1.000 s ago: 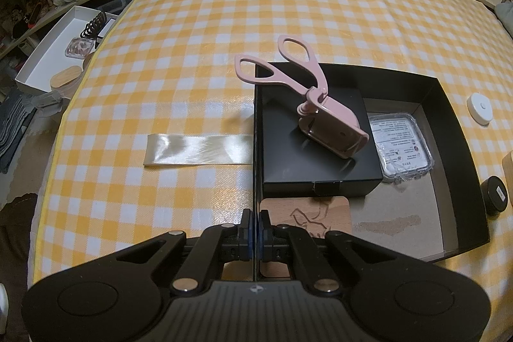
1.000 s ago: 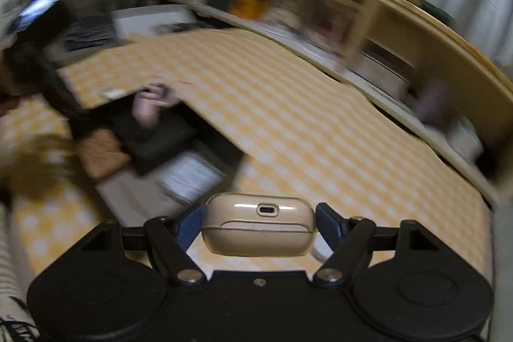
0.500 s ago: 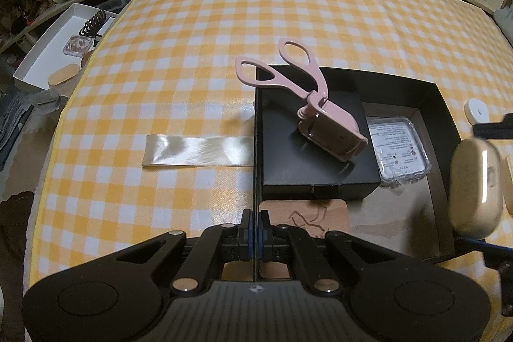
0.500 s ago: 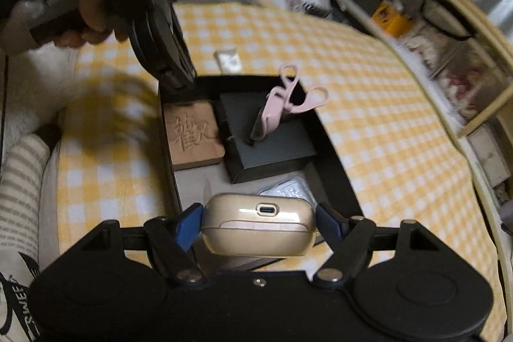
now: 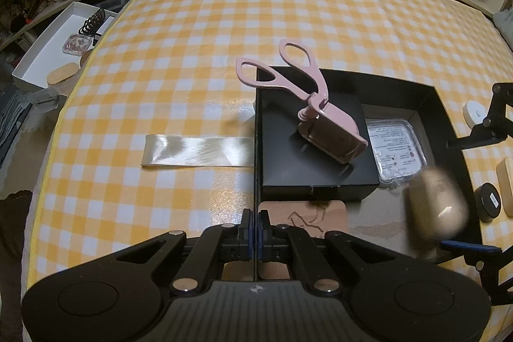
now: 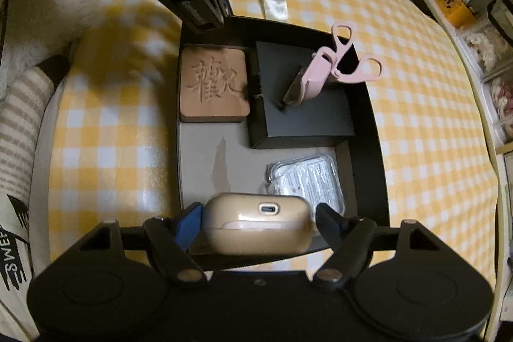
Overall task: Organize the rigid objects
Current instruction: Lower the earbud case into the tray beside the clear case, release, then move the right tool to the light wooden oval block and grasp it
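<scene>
A black open box (image 6: 368, 104) (image 5: 449, 130) lies on the yellow checked cloth. In it are a carved wooden block (image 6: 213, 84), a smaller black box (image 6: 301, 108) with a pink eyelash curler (image 6: 323, 69) (image 5: 307, 104) on top, and a clear plastic packet (image 6: 307, 178). A beige earbud case (image 6: 258, 223) sits between my right gripper's (image 6: 259, 220) spread fingers at the box's near end; in the left wrist view the case (image 5: 436, 204) looks blurred and free of them. My left gripper (image 5: 255, 228) is shut and empty at the box's left corner.
A shiny ribbon strip (image 5: 197, 154) lies left of the box. A white round disc (image 5: 476, 112), a small black jar (image 5: 489, 202) and a beige object (image 5: 506, 178) lie right of it. Shelves ring the table. A white tray (image 5: 57, 53) sits off the far left edge.
My right gripper carried the earbud case over the black box, lowered it to the box's near end and spread its fingers away from the case. The left gripper stayed still.
</scene>
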### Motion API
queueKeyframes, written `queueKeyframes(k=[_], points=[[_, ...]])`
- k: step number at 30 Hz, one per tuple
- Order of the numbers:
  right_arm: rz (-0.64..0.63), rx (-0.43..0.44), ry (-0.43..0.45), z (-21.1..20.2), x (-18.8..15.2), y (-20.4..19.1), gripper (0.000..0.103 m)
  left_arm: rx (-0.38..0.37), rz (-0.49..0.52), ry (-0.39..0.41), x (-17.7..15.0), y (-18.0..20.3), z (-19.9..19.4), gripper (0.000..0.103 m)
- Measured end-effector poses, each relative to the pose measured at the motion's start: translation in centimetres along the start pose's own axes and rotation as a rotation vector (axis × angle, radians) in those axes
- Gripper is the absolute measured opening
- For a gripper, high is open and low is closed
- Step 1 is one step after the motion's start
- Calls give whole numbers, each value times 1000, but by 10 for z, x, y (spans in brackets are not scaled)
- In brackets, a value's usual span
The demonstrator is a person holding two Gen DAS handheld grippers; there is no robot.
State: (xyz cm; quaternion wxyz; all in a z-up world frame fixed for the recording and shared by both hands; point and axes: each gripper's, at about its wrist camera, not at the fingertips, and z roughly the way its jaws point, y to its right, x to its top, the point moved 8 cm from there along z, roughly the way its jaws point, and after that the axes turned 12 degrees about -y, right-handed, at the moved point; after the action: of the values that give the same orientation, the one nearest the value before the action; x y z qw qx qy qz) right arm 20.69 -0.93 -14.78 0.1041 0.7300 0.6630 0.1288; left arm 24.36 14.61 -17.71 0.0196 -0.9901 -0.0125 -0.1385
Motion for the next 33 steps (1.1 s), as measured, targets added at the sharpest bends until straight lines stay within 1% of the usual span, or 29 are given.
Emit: queueKeyframes(k=[2, 6, 10, 15, 20, 23, 28, 29, 33], points=[[-1, -2, -7, 0, -3, 1, 83, 3, 2, 1, 0, 0, 0, 2], [9, 7, -11, -1, -10, 5, 86, 2, 1, 1, 0, 0, 0, 2], [38, 23, 13, -7, -15, 8, 86, 3, 2, 1, 0, 0, 0, 2], [84, 31, 60, -19, -19, 13, 95, 3, 2, 2, 0, 0, 0, 2], [128, 59, 133, -35, -21, 14, 96, 3, 2, 1, 0, 0, 0, 2], [178, 68, 189, -44, -23, 14, 97, 2, 2, 1, 0, 0, 0, 2], [300, 78, 300, -61, -32, 17, 100, 3, 3, 2, 0, 0, 0, 2], [330, 76, 320, -64, -35, 19, 102, 3, 3, 1, 0, 0, 1, 2], [460, 42, 373, -74, -51, 25, 103, 3, 2, 2, 0, 0, 0, 2]])
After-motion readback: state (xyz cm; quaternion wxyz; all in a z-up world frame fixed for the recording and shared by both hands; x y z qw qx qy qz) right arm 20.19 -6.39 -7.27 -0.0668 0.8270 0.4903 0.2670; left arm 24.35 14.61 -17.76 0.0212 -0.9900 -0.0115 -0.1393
